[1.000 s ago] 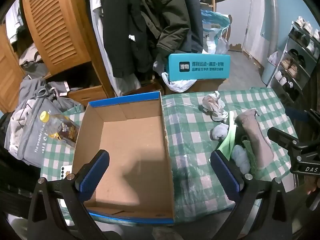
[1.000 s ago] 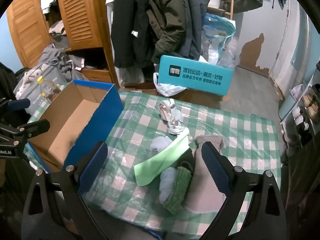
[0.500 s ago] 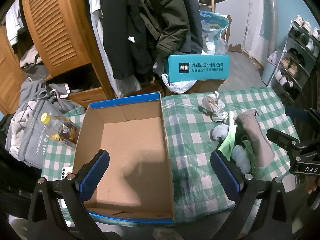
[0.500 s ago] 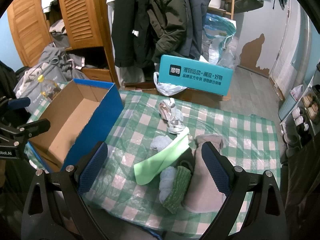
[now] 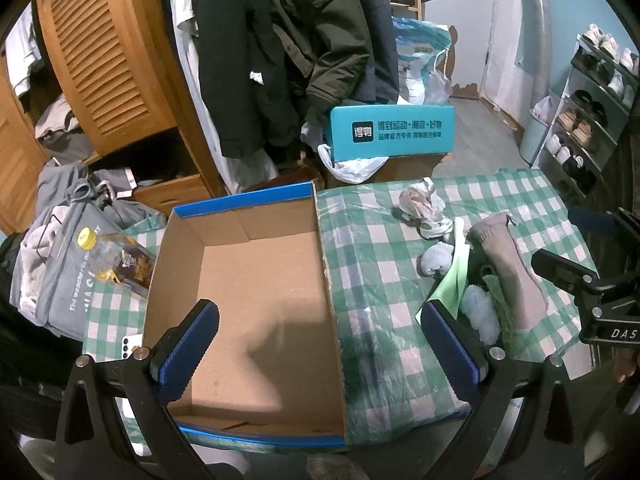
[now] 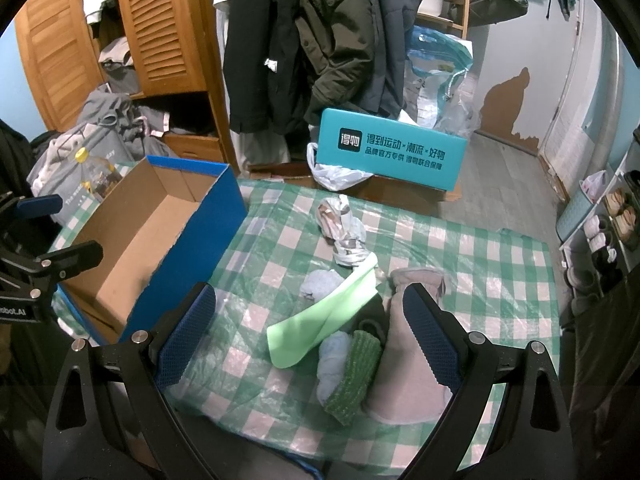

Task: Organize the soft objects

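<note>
An open blue cardboard box [image 5: 256,288] [image 6: 152,236] with nothing inside sits on the left of the green checked tablecloth [image 6: 480,264]. A pile of soft items lies to its right: a pale green cloth [image 6: 320,320], a green knitted sock [image 6: 354,374], light blue socks [image 6: 334,360], a beige-pink slipper [image 6: 404,372] [image 5: 512,272] and a crumpled grey-white bundle [image 6: 342,228]. My left gripper [image 5: 316,352] hovers open over the box's near end. My right gripper [image 6: 308,336] hangs open above the pile, touching nothing.
A teal printed box [image 6: 392,154] stands beyond the table's far edge. A yellow-capped bottle [image 5: 116,260] lies left of the cardboard box beside grey clothes [image 5: 56,272]. Coats hang behind, a wooden wardrobe [image 6: 160,32] at back left, shoe shelves [image 5: 588,120] at right.
Both views have shifted only slightly. Both grippers remain open and the objects have not moved.
</note>
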